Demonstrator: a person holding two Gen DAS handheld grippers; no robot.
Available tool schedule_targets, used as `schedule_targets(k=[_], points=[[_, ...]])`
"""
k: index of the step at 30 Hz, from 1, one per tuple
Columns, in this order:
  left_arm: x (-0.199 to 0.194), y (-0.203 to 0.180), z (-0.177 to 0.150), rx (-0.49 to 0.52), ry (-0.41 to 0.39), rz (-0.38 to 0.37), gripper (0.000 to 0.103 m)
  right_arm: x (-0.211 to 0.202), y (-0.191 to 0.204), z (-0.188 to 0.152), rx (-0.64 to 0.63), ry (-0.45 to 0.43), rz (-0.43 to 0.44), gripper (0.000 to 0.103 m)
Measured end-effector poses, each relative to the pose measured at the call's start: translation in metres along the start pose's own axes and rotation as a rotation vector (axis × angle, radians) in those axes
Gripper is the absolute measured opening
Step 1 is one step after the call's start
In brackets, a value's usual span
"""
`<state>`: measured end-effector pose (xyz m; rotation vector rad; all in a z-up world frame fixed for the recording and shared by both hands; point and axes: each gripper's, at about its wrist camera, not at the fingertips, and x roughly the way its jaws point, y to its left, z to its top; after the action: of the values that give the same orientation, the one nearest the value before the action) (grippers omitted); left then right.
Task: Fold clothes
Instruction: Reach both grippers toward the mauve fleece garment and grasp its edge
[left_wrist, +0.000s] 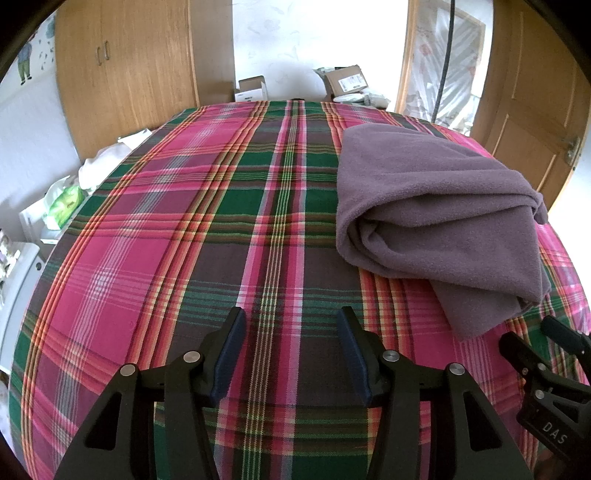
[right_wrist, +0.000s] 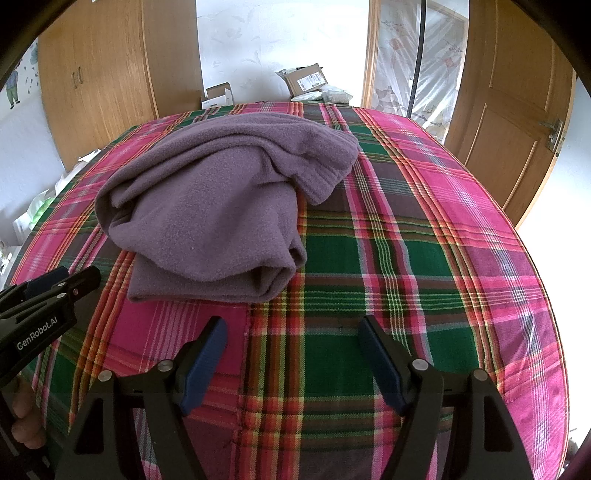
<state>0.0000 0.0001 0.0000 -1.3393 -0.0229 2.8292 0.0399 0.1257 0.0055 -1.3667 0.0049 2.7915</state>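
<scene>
Jaws of both grippers stand wide apart and hold nothing. In the left wrist view the left gripper (left_wrist: 291, 347) fills the lower centre of the frame above the plaid bedspread (left_wrist: 207, 229), with bare cloth showing between its blue-padded fingers (left_wrist: 231, 350). The right gripper (right_wrist: 291, 354) sits likewise at the lower centre of the right wrist view, its jaws also spread over the bedspread.

The purple fleece garment (left_wrist: 436, 221) lies bunched and loosely folded on the bed, in the right half of the left wrist frame and in the upper left to centre of the right wrist frame. Its near edge lies just beyond the right gripper, apart from the fingers.

Each gripper appears at the edge of the other's view. Wooden wardrobe doors (left_wrist: 125, 77), cardboard boxes (left_wrist: 345, 81) and a wooden door (right_wrist: 517, 122) line the top of the frames behind the bed.
</scene>
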Motion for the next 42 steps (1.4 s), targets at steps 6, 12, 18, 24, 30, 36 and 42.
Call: schedule_targets(k=[6, 12, 18, 24, 30, 36, 42], points=[[0.000, 0.000, 0.000, -0.001, 0.000, -0.001, 0.053, 0.000, 0.000, 0.000, 0.000, 0.000, 0.000, 0.074], [0.000, 0.000, 0.000, 0.002, -0.001, 0.003, 0.053, 0.000, -0.001, -0.001, 0.001, 0.000, 0.001, 0.074], [0.003, -0.004, 0.002, -0.001, 0.000, 0.007, 0.053, 0.000, 0.000, 0.000, -0.002, 0.000, -0.002, 0.074], [0.001, 0.005, 0.004, -0.021, 0.018, -0.063, 0.053, -0.003, 0.000, -0.002, -0.011, -0.004, 0.012, 0.064], [-0.016, -0.001, 0.020, 0.041, -0.043, -0.158, 0.053, -0.020, -0.025, 0.011, 0.068, -0.071, 0.116, 0.048], [-0.019, -0.012, 0.044, 0.127, -0.093, -0.194, 0.053, -0.029, -0.059, 0.039, 0.211, -0.151, 0.305, 0.047], [-0.021, -0.023, 0.069, 0.209, -0.133, -0.232, 0.053, -0.022, -0.085, 0.060, 0.342, -0.183, 0.423, 0.047]])
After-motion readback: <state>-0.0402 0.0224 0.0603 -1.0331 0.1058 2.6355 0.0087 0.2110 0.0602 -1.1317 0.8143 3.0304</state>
